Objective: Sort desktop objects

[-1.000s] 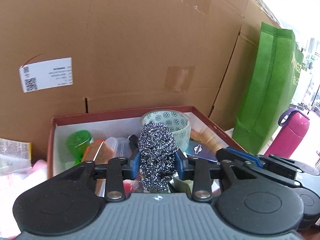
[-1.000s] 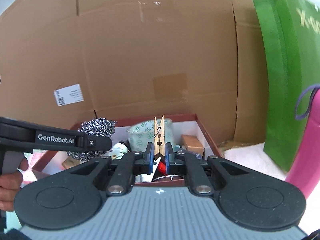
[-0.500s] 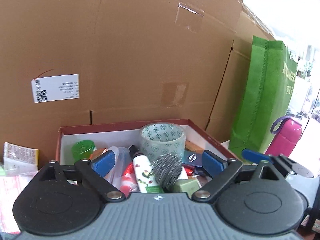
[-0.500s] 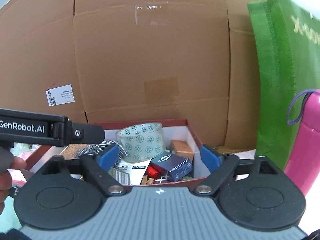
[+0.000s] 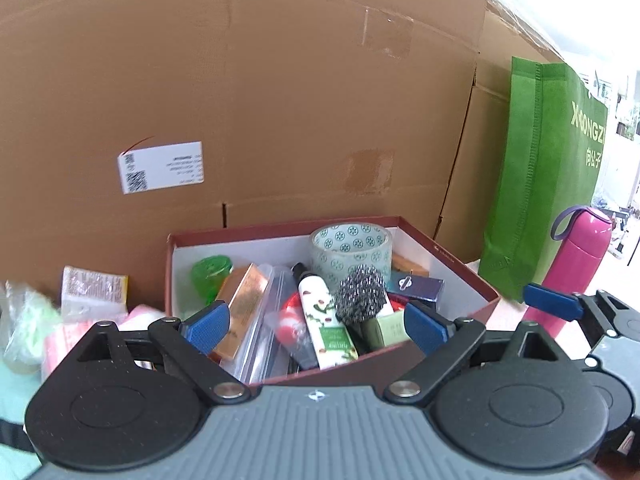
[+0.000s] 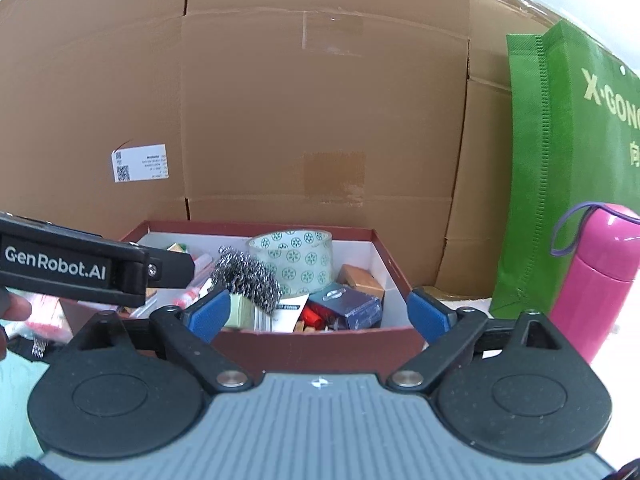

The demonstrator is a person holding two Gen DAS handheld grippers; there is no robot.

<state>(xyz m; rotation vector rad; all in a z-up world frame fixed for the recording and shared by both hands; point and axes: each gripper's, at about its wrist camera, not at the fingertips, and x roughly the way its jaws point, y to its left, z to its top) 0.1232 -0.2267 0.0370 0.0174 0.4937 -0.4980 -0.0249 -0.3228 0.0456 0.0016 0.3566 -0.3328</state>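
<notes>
Hovering with jaws wide and empty, the left gripper (image 5: 316, 326) and right gripper (image 6: 320, 310) are best lifted clear of the red box (image 6: 320, 346) at frame centre.

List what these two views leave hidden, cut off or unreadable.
- Label on the cardboard: print too small in both views.
- Box bottom: buried under the steel wool, tape roll and other items, both views.
- Green bag: lettering cut by the right edge, right view.
- Pink packets: blurred, partly behind the left tongs, left view.
</notes>
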